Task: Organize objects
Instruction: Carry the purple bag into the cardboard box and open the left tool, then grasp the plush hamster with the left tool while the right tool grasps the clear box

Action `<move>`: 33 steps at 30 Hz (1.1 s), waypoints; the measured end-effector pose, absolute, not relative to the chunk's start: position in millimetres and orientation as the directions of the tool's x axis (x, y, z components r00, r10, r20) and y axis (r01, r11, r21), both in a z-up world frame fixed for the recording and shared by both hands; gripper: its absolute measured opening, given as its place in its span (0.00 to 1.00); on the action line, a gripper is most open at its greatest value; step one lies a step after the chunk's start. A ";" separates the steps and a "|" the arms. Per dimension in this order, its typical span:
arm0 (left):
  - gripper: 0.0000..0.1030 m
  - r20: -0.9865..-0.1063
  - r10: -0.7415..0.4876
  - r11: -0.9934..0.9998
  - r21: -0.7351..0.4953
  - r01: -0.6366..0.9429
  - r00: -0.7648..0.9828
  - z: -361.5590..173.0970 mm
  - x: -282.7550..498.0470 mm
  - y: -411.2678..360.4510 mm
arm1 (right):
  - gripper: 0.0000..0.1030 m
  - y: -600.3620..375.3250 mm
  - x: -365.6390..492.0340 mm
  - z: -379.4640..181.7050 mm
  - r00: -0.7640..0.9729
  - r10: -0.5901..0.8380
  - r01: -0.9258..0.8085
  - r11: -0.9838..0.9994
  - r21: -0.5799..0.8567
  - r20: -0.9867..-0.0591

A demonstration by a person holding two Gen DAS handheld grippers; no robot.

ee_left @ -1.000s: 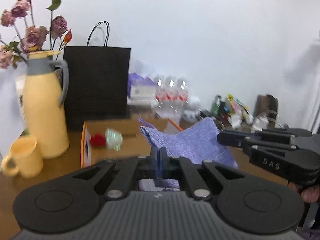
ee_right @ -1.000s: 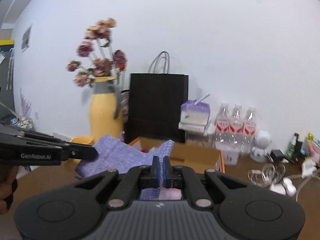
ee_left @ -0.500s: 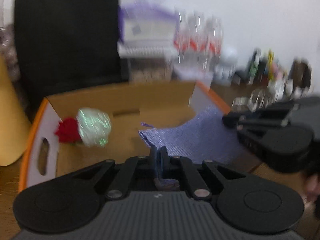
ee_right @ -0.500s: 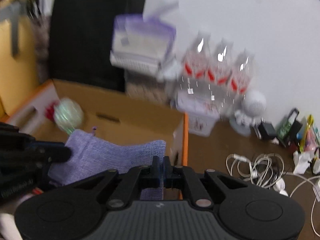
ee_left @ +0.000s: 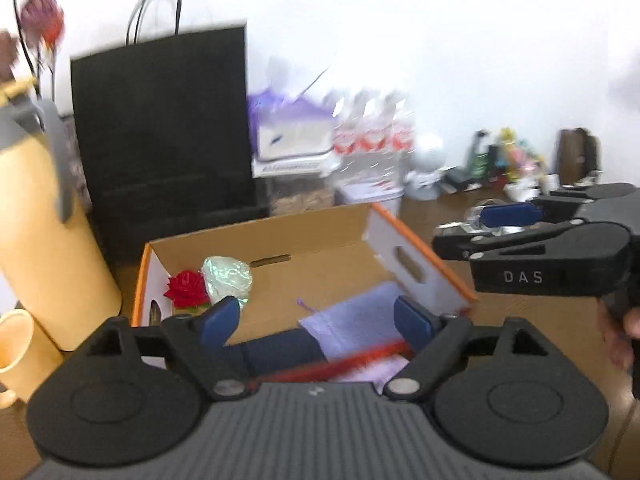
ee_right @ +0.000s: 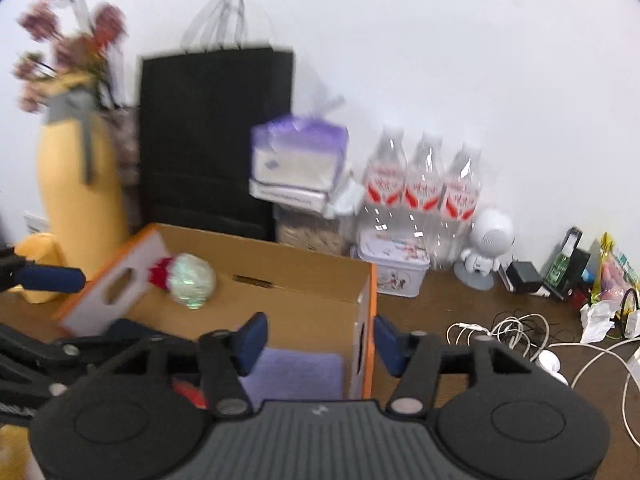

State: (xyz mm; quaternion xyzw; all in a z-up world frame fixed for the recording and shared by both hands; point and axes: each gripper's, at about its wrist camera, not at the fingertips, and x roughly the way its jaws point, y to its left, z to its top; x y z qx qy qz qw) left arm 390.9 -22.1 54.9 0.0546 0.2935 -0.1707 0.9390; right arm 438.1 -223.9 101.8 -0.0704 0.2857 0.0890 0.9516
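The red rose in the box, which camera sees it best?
The left wrist view: the red rose is sharp, beside the shiny wrapped ball in the cardboard box. In the right wrist view it is a blurred red patch behind the box's end flap.

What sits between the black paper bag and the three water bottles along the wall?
In the right wrist view, a purple tissue pack on a clear container sits between the black paper bag and water bottles.

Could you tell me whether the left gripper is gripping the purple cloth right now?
No, the left gripper is open and the purple cloth lies loose on the floor of the cardboard box.
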 end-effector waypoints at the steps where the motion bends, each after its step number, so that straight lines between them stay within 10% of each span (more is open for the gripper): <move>1: 0.85 -0.564 -0.295 0.933 0.005 0.360 0.771 58.1 376.8 -21.1 | 0.67 -225.6 419.0 104.8 0.828 0.146 -0.220 0.973 -0.075 -0.541; 6: 1.00 -0.533 -0.294 0.929 0.035 0.367 0.793 55.2 284.3 -10.4 | 0.74 -235.8 326.2 96.8 0.810 0.239 -0.285 0.959 -0.002 -0.535; 21: 1.00 -0.547 -0.169 0.982 -0.022 0.188 0.820 -1.1 105.8 32.0 | 0.97 -240.0 107.7 41.6 0.831 0.196 -0.231 0.973 -0.002 -0.520; 33: 1.00 -0.514 -0.020 0.984 0.141 0.108 0.858 -37.6 164.9 27.4 | 0.98 -236.4 149.2 -14.2 0.834 0.073 -0.121 0.991 -0.053 -0.547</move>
